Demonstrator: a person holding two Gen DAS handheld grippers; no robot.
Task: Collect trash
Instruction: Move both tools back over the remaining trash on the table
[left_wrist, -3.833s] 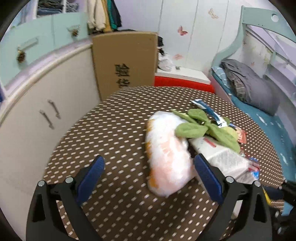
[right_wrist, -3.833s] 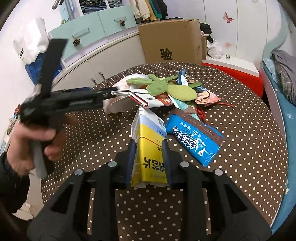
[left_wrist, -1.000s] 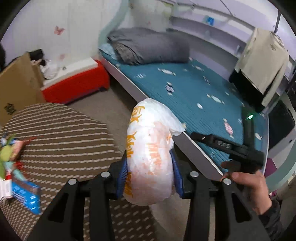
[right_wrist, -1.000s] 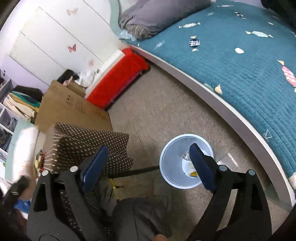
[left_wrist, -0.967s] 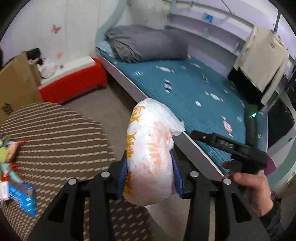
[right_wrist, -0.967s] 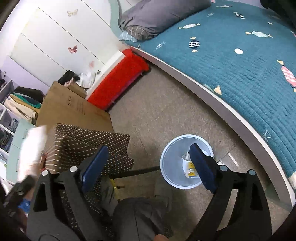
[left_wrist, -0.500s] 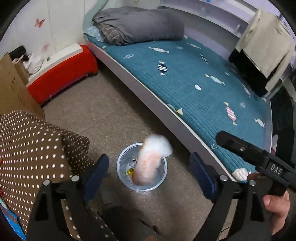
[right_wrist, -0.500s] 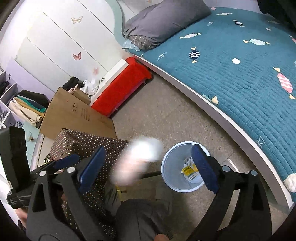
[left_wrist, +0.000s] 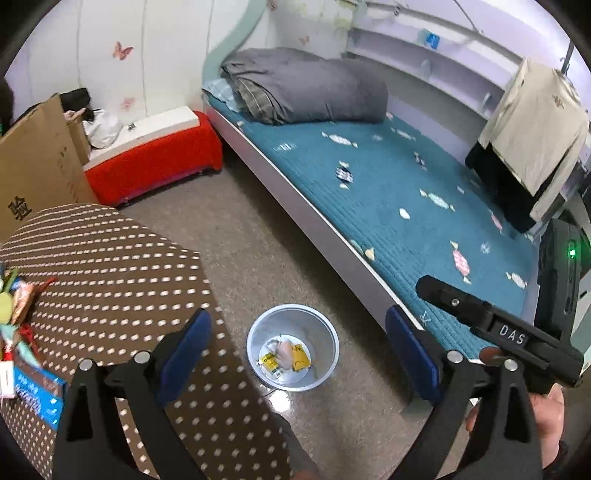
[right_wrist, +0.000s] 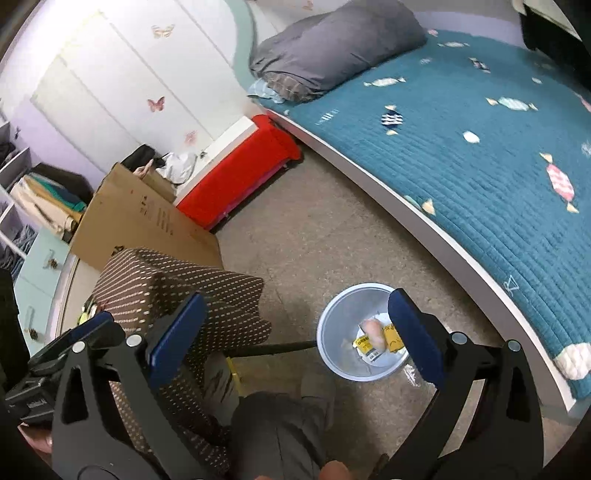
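In the left wrist view, the left gripper hung above the floor with its blue-padded fingers spread wide apart and holding nothing. Between them, at the lower centre of the frame, stood a round pale-blue trash bin on the floor. Inside it lay a pinkish-white bag beside yellow packaging. The brown polka-dotted bench filled the lower left, with a heap of remaining wrappers and a blue packet at the far left edge. A teal-covered bed ran across the right half, a grey duvet at the upper centre. A red storage box and a cardboard box sat at the upper left. At the lower right, a hand held the black handle of the other tool.

In the right wrist view, the right gripper also had its fingers well apart and empty. The trash bin appeared at the lower centre-right, partly behind the right-hand finger, with the bag visible inside. The bench lay at the lower left, the bed at the upper right.
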